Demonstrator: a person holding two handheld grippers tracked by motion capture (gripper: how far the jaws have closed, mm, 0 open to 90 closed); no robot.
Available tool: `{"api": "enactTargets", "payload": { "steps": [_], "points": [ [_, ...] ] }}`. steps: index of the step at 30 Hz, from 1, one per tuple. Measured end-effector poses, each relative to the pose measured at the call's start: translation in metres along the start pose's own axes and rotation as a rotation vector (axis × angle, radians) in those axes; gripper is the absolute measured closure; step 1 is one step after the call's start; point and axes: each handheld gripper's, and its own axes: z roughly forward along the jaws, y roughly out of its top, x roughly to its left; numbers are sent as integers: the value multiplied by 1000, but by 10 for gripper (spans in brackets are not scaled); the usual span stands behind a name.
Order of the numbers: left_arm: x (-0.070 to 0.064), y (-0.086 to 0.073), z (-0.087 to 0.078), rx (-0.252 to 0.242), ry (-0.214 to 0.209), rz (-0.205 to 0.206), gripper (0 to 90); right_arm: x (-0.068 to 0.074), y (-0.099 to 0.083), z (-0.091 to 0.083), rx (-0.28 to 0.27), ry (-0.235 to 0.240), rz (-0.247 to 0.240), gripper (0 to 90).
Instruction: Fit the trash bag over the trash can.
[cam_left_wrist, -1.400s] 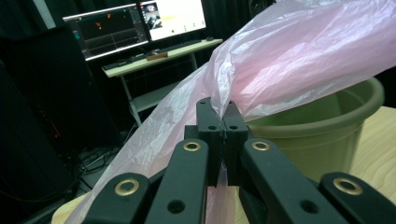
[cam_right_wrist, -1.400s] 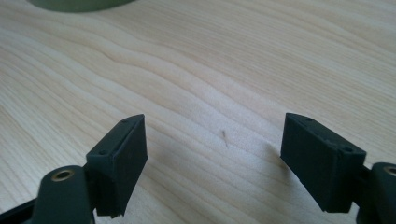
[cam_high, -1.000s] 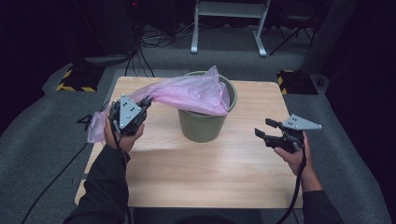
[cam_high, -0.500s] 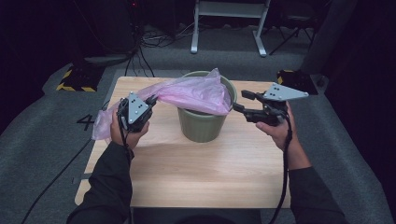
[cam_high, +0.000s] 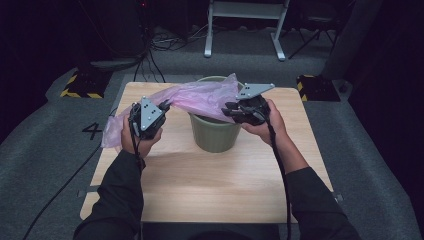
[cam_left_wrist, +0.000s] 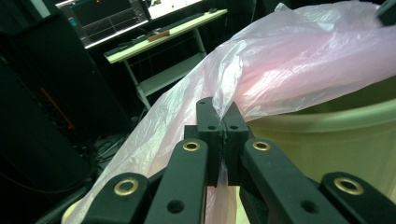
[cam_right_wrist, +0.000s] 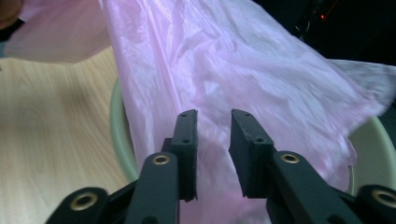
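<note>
From above, your left tool (cam_high: 161, 106) sits over the left part of the wooden desk (cam_high: 210, 190), just left of the green bin (cam_high: 215, 135), while your right tool (cam_high: 229, 109) hangs at the bin's right rim. The pink plastic bag (cam_high: 200, 95) drapes across the bin's mouth and trails off to the desk's left edge. That view is too far off to show how the jaws stand.

Your left gripper view settles one side: the left tool (cam_left_wrist: 222, 127) is clamped on a gathered fold of the pink plastic bag (cam_left_wrist: 299, 60), jaws pressed together with the film pinched between them, the green bin (cam_left_wrist: 327, 140) just behind.

Your right gripper view shows the right tool (cam_right_wrist: 214, 122) with jaws apart, gripping nothing, the pink plastic bag (cam_right_wrist: 243, 60) spread just beyond them over the bin's pale rim (cam_right_wrist: 116, 126).
</note>
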Motion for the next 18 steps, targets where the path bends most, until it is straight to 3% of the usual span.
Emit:
{"api": "enactTargets", "payload": {
  "steps": [3, 4, 9, 13, 16, 18],
  "points": [
    [-4, 3, 4, -11, -9, -6, 895, -1, 4, 9, 44, -5, -2, 780],
    [-4, 6, 5, -16, -7, 5, 894, -2, 6, 13, 69, 4, 13, 790],
    [-5, 8, 6, -34, -14, -16, 894, -3, 7, 25, 116, 45, 32, 792],
    [-12, 14, 10, -35, -27, 8, 894, 1, 6, 30, 149, 78, 25, 773],
    [-16, 17, 13, -41, -42, 7, 893, 2, 6, 30, 163, 83, 22, 756],
    [-24, 22, 16, -39, -61, 28, 893, 1, 6, 30, 165, 78, 25, 738]
  ]
}}
